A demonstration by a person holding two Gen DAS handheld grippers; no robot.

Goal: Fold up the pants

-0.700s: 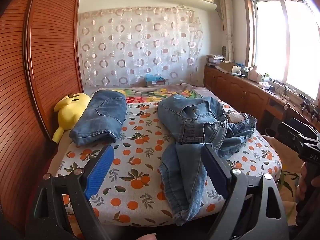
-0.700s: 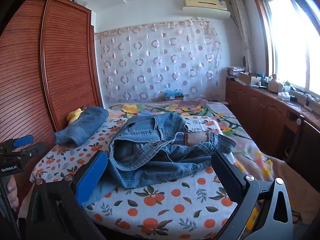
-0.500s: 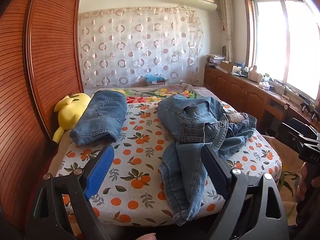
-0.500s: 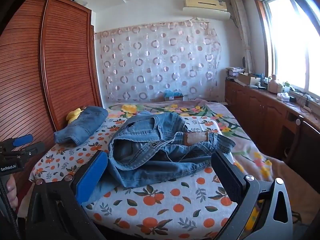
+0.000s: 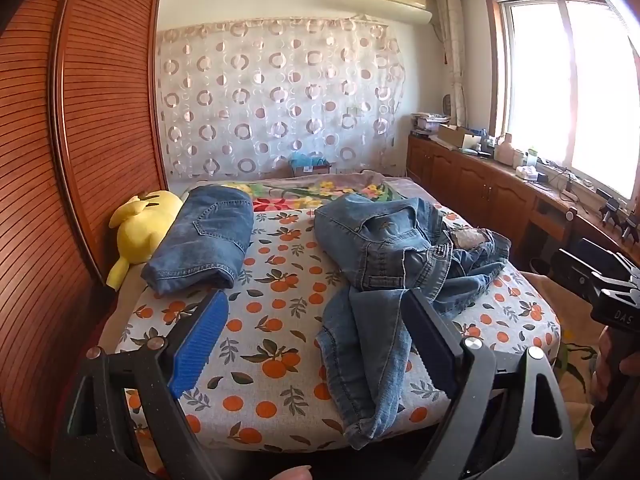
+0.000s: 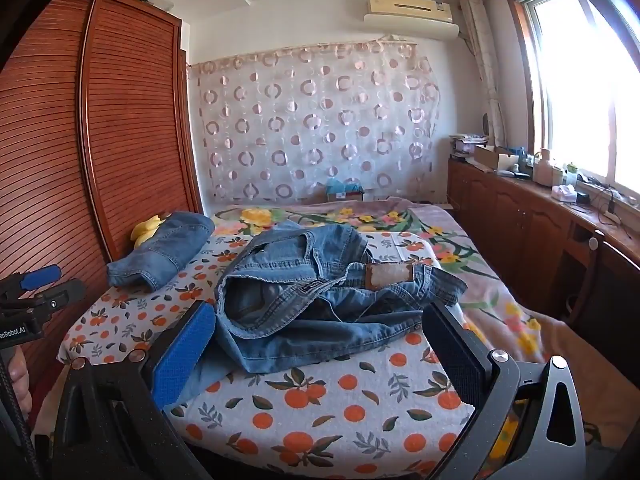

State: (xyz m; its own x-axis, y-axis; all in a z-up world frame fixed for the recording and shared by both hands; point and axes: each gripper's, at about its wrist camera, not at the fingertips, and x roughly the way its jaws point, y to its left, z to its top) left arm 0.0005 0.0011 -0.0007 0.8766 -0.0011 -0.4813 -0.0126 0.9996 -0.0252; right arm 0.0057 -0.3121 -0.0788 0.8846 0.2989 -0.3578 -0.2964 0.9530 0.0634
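A crumpled pair of blue jeans (image 5: 384, 264) (image 6: 320, 300) lies in a heap on the bed's orange-print sheet (image 5: 280, 320) (image 6: 360, 396), one leg hanging over the near edge. A second pair of jeans (image 5: 204, 248) (image 6: 164, 256), folded, lies at the left side of the bed. My left gripper (image 5: 316, 336) hovers open before the near edge, nothing between its fingers. My right gripper (image 6: 320, 348) is open too, short of the heap, apart from the cloth.
A yellow plush toy (image 5: 140, 232) rests against the brown slatted wardrobe (image 5: 80, 160) on the left. Wooden cabinets (image 6: 540, 232) with clutter run under the window on the right. A floral blanket (image 6: 360, 216) covers the far bed. A person's hand (image 6: 18, 376) holds the left gripper's handle.
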